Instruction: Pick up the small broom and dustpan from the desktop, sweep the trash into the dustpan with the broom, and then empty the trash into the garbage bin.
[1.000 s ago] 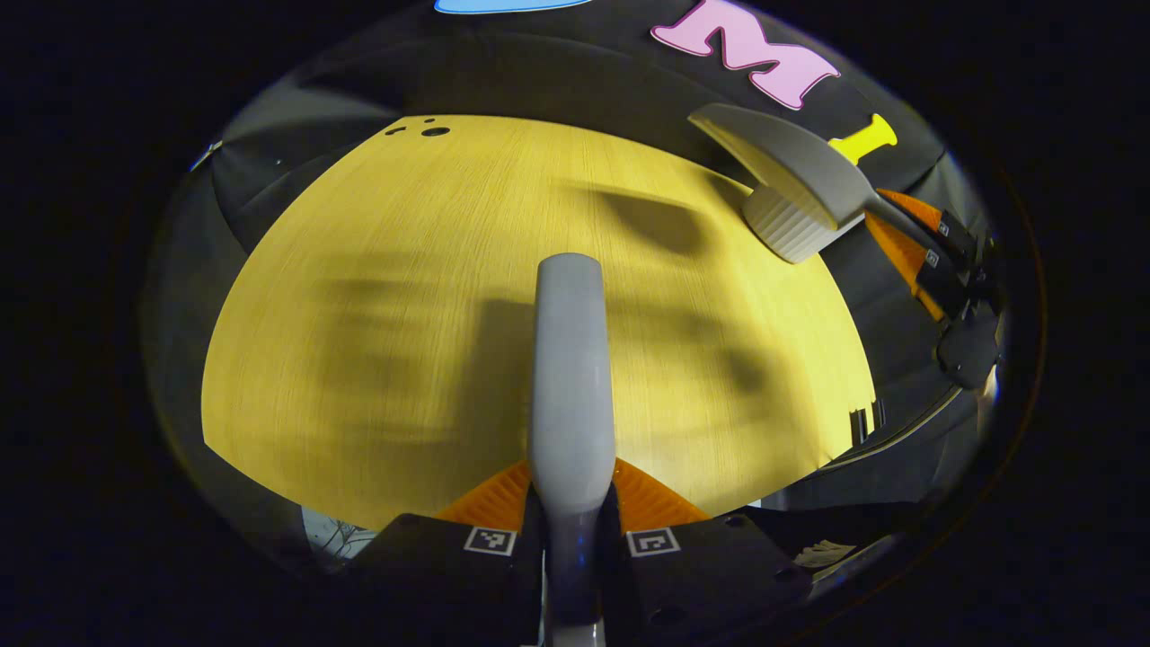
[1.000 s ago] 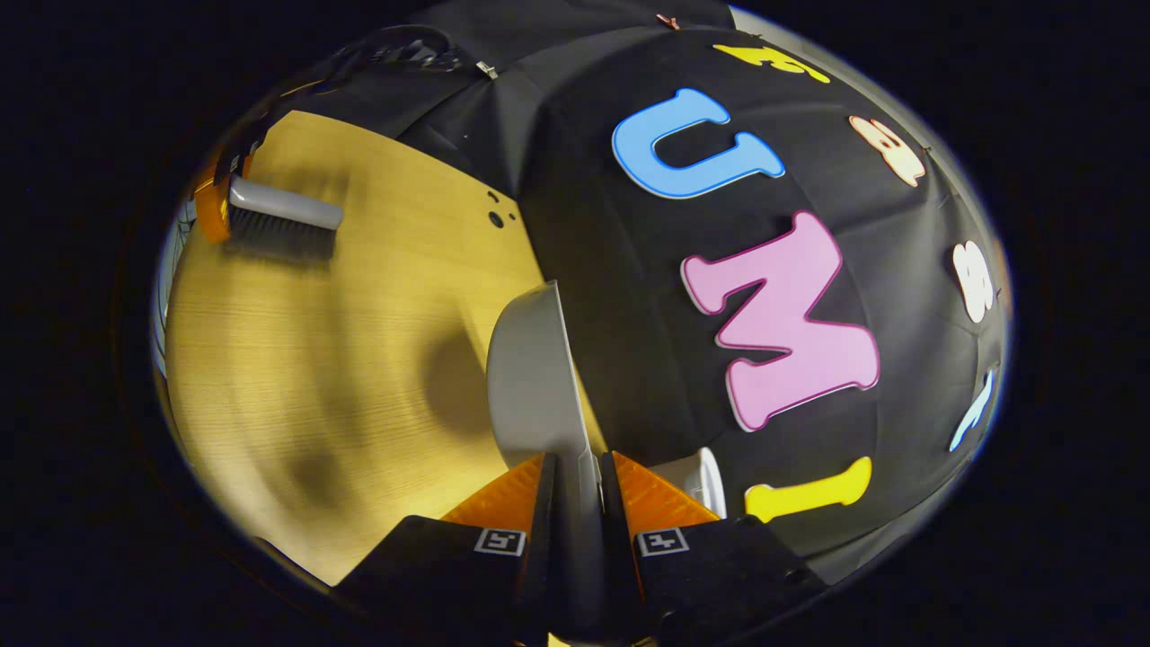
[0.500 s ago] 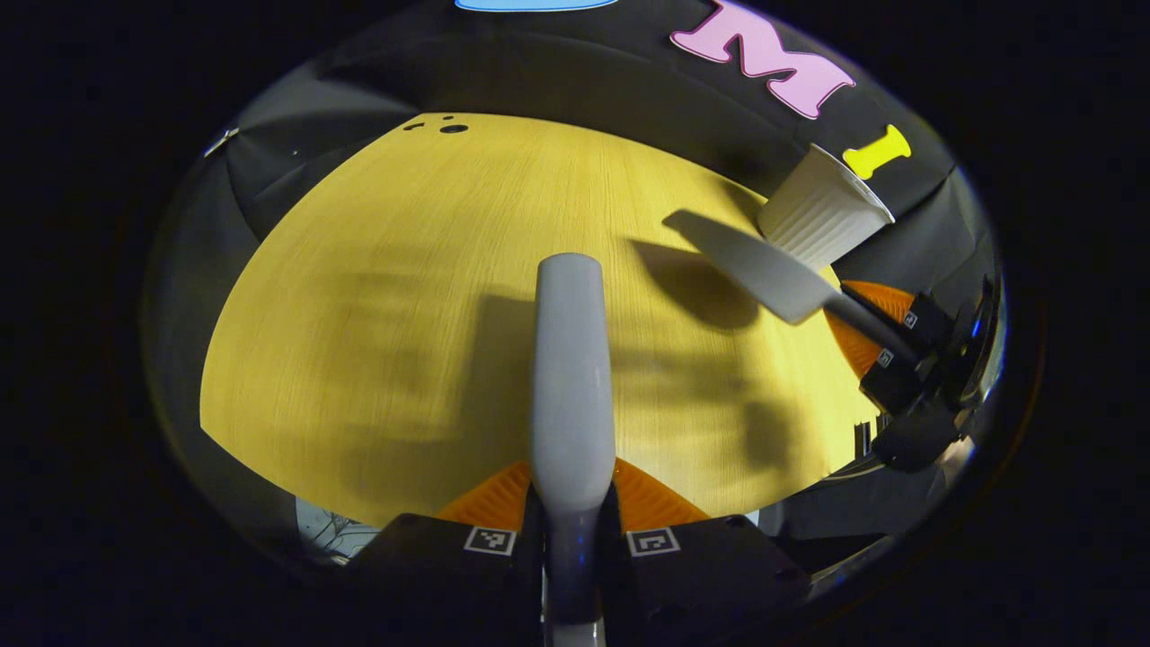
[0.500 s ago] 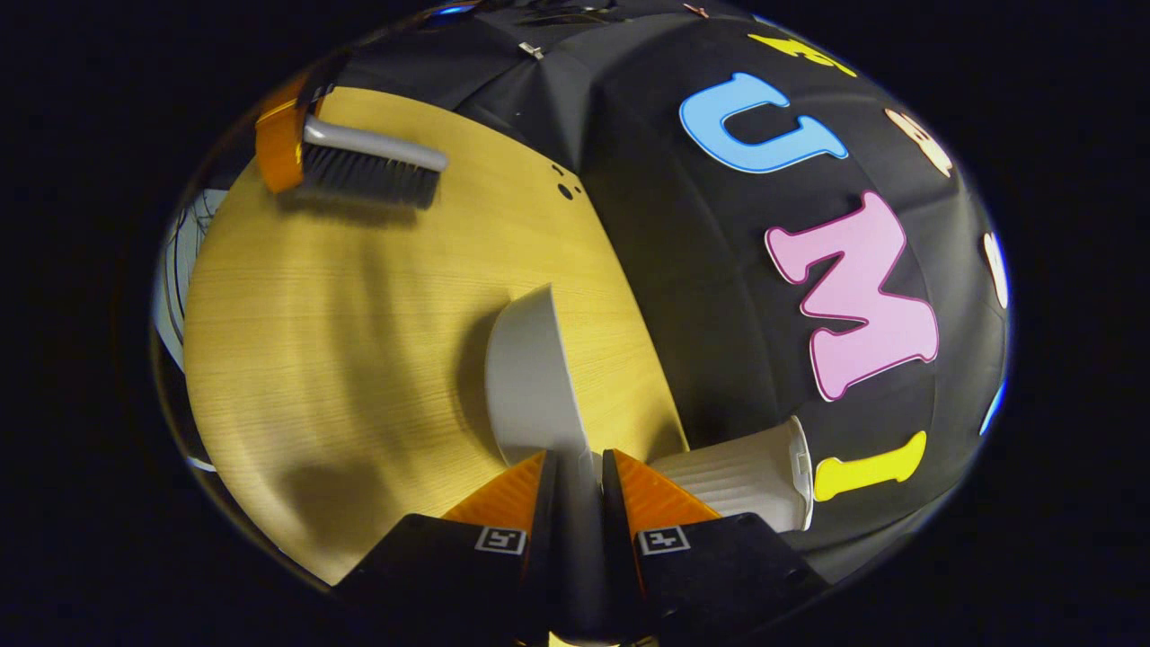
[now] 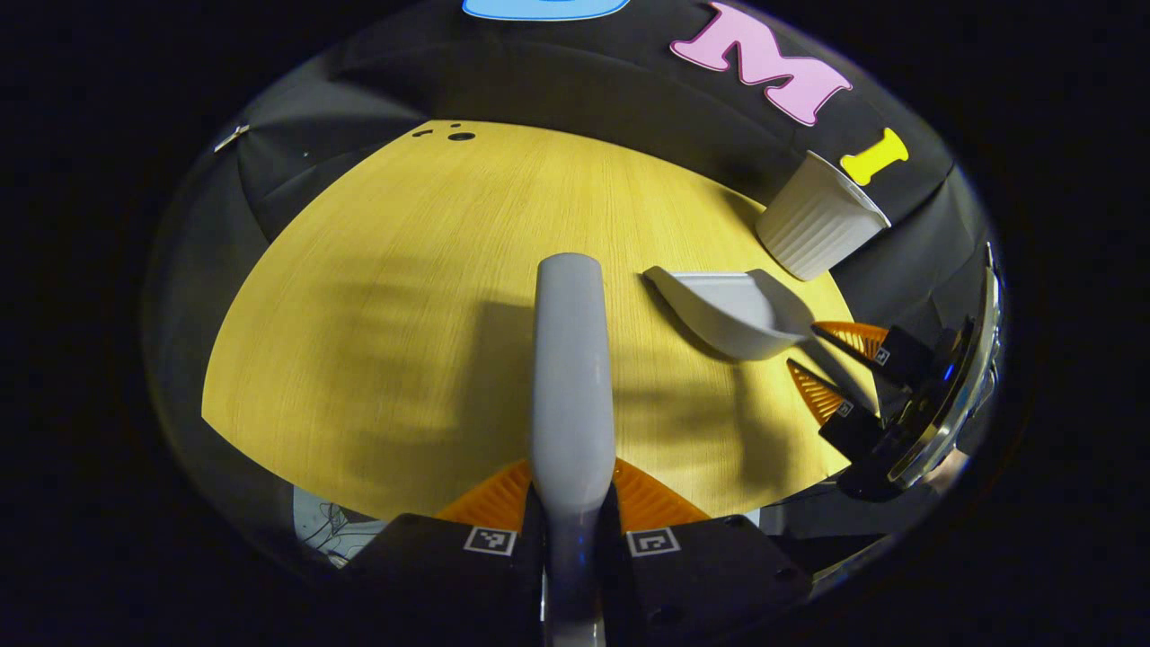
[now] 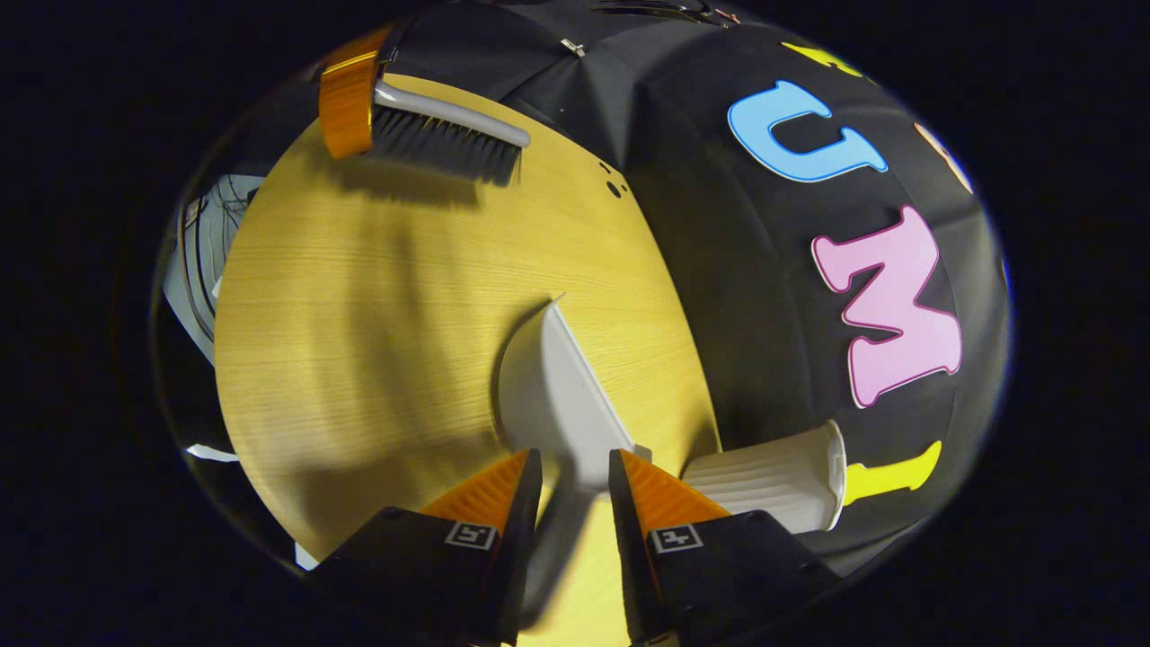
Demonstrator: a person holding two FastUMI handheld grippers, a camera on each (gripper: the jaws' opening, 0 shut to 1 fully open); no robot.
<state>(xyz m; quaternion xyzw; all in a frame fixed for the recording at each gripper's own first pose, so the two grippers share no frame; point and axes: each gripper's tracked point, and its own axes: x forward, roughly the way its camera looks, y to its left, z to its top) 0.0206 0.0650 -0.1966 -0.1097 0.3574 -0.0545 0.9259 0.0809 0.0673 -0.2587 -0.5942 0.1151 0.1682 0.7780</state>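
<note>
Left gripper (image 5: 571,503) clamps the broom (image 5: 570,377) handle, held above the near tabletop (image 5: 404,296). Right gripper (image 6: 575,476), fingers parted, straddles the handle of the dustpan (image 6: 548,395), which rests on the tabletop; beyond it, at the far right edge, stands the garbage bin (image 5: 819,216).

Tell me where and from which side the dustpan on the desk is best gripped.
Grip the dustpan by its narrow handle, which points back toward the right gripper; that gripper's open fingers already straddle it. Coming in from the handle end along its length looks best: the scoop is wide and curved, harder to pinch, and the ribbed garbage bin stands close beside it.
</note>
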